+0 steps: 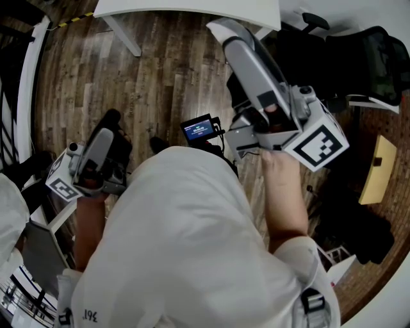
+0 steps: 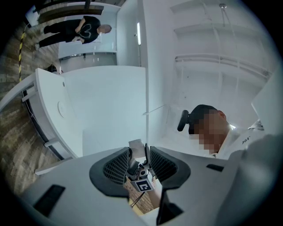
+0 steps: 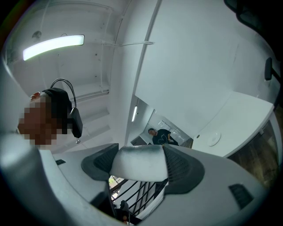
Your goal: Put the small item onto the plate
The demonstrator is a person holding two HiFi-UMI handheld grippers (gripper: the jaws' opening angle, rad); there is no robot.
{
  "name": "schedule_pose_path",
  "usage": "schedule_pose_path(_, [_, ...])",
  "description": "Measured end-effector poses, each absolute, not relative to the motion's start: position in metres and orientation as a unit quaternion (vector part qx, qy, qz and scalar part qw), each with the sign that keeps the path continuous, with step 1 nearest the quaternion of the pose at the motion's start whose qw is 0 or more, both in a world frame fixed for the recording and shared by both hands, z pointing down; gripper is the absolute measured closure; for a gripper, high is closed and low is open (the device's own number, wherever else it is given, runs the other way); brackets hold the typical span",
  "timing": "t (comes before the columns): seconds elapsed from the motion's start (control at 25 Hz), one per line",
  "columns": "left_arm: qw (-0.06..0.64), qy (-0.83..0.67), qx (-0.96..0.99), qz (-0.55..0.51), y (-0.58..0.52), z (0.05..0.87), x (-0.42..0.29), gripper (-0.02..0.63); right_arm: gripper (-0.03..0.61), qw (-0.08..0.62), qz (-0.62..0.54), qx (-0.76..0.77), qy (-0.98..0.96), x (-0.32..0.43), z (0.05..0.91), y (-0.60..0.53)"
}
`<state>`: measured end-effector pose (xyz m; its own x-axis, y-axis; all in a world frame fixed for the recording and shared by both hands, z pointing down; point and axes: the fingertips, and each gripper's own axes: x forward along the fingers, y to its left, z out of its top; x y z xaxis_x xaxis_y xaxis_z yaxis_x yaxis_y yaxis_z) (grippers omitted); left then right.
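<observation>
My right gripper [image 1: 221, 29] is raised in front of my chest and points away and upward. In the right gripper view its jaws [image 3: 138, 155] are shut on a small white block with a dark-smudged top edge [image 3: 138, 167], which fills the gap between the pads. My left gripper [image 1: 110, 118] is held low at the left. In the left gripper view its jaws [image 2: 140, 155] stand a little apart with nothing between them, and the right gripper's marker cube [image 2: 142, 185] shows far off through the gap. No plate is in any view.
My white shirt [image 1: 192, 243] fills the lower head view over a wooden floor [image 1: 160, 77]. A white table [image 1: 192, 8] stands ahead, black chairs [image 1: 359, 57] at the right, and a small blue-screened device [image 1: 198, 128] hangs at my chest. A person [image 2: 79, 28] stands far off.
</observation>
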<state>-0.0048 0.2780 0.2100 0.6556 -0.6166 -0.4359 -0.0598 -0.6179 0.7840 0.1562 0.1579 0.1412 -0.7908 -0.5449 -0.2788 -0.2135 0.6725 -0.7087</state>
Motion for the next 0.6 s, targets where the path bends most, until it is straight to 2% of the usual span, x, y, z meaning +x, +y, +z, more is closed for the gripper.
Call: schedule_pose_path(0.6, [0.397, -0.189, 0.826, -0.351, 0.298, 0.216, -0.046, 0.48, 0.265, 0.235, -0.347, -0.242, 0.875, 0.117, 0.152, 0.185])
